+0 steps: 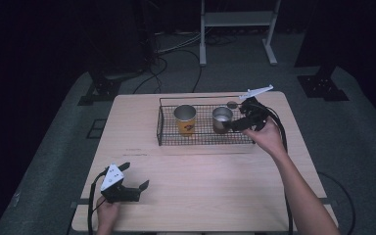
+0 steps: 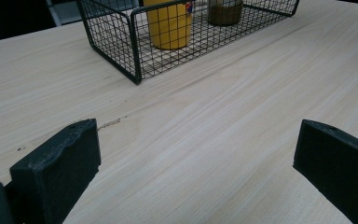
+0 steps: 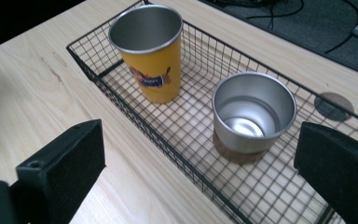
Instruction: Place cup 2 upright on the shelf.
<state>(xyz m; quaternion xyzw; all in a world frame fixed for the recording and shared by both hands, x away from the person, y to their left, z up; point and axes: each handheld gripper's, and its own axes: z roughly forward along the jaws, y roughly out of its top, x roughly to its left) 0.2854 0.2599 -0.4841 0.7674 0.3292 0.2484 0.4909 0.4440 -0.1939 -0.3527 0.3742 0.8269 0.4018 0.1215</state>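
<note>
At the left of the high view, we hold the left gripper low over the near left part of the table. Its jaws stand wide apart with nothing between them; in the left gripper view bare wood lies between the two black jaws. The gripper is well apart from the wire basket, which stands on the far half of the table.

Moving right, the wire basket holds two cups. The yellow cup stands upright in the left half of the basket, mouth up. In the right gripper view the yellow cup shows a metal inside and a printed figure on its wall. In the left gripper view the yellow cup stands behind the basket's near corner.

Next to the right, the short metal cup stands upright in the right half of the basket, apart from the yellow cup. In the right gripper view the metal cup rests on the basket's wire floor, with a brown base below its steel wall.

At the right, we hold the right gripper over the basket's right end, just beside the metal cup. Its jaws are spread wide and hold nothing; we cannot tell whether either jaw touches the cup.
</note>
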